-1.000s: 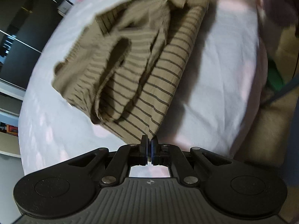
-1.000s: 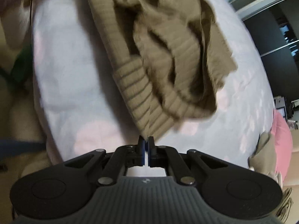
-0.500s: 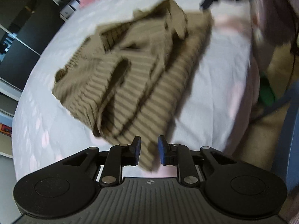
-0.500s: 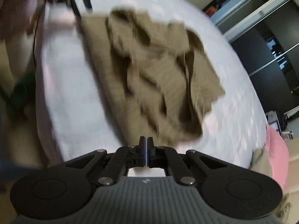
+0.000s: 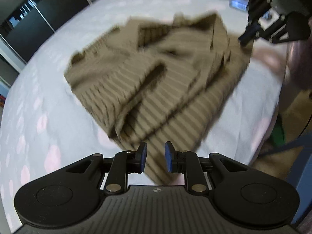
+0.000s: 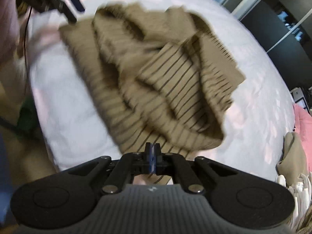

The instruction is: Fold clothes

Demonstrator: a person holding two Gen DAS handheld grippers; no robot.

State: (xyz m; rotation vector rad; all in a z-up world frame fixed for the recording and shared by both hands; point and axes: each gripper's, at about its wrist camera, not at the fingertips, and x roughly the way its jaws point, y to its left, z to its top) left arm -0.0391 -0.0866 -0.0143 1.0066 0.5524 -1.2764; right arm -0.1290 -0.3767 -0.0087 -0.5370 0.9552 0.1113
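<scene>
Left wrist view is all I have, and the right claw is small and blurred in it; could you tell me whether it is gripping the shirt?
Observer: Yes. In the right wrist view the right claw is shut on the near edge of the shirt.
Operator: Thank you. Is it pinching just the very tip of the edge?
Observer: No. Striped cloth also shows behind the shut fingers, towards the handle, so the bite sits a little in from the edge.
</scene>
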